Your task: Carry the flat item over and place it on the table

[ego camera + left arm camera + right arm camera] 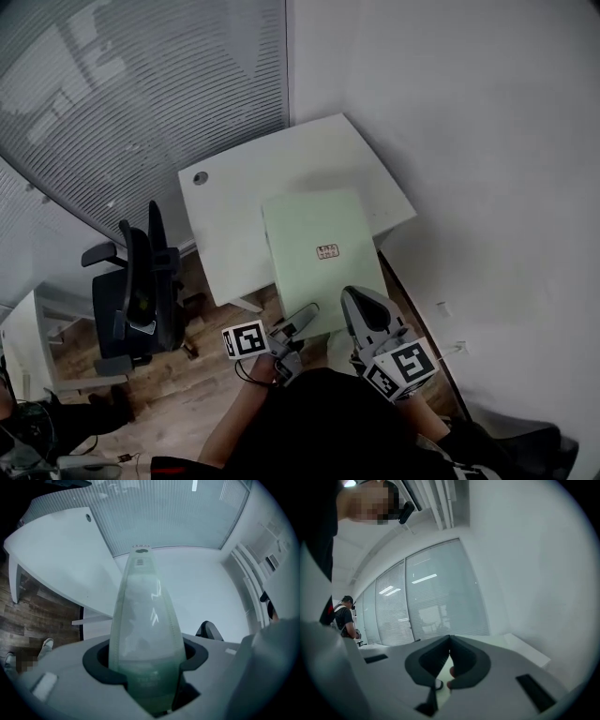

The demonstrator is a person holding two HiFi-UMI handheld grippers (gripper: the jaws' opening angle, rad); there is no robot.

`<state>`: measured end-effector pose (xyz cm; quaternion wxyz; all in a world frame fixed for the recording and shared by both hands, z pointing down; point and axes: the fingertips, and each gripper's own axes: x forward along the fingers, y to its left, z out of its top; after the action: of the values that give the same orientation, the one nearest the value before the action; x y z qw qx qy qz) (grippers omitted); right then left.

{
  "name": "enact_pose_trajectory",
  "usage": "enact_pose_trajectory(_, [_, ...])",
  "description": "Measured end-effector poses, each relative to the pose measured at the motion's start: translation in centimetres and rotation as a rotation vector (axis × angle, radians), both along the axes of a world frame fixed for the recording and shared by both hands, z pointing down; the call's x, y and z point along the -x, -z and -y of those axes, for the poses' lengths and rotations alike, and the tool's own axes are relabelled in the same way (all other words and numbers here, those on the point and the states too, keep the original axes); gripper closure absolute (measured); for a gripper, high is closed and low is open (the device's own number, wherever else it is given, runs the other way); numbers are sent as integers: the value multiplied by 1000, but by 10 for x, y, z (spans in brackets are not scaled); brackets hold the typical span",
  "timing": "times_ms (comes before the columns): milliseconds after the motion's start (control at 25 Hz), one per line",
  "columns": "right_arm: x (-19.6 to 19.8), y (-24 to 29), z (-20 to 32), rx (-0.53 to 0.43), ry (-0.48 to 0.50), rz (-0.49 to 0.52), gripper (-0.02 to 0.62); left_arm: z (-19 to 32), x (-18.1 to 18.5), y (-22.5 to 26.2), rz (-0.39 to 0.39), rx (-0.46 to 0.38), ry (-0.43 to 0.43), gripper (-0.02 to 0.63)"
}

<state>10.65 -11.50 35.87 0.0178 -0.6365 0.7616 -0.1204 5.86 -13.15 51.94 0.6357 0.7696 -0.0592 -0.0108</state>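
The flat item is a pale green pouch with a small label. In the head view it hangs over the near edge of the white table, its far part above the tabletop. My left gripper is shut on its near edge. In the left gripper view the pouch stands edge-on between the jaws of the left gripper. My right gripper is at the pouch's near right corner. In the right gripper view the right gripper is shut, with no pouch showing beyond the jaws.
A black office chair stands left of the table on the wooden floor. A glass wall with blinds runs behind, and a white wall is on the right. A person stands far off by the glass.
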Motion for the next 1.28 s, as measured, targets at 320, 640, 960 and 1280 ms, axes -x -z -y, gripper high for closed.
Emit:
enact_pose_trajectory(320, [-16,-2,53,27,163,16,595,43,-22,-15,32,35,141,331])
enact_pose_trajectory(640, [-42,4,91,59,267,-1,595,75,-43,-31,52,59,255,331])
enact_pose_trajectory(960, [-67,11,97,73,356,-4,595,84,-81,-42,76,65,312,331])
enact_pose_trajectory(1280, [-85,2,117,93,424,0,595,102,-102,-62,76,82,359,331])
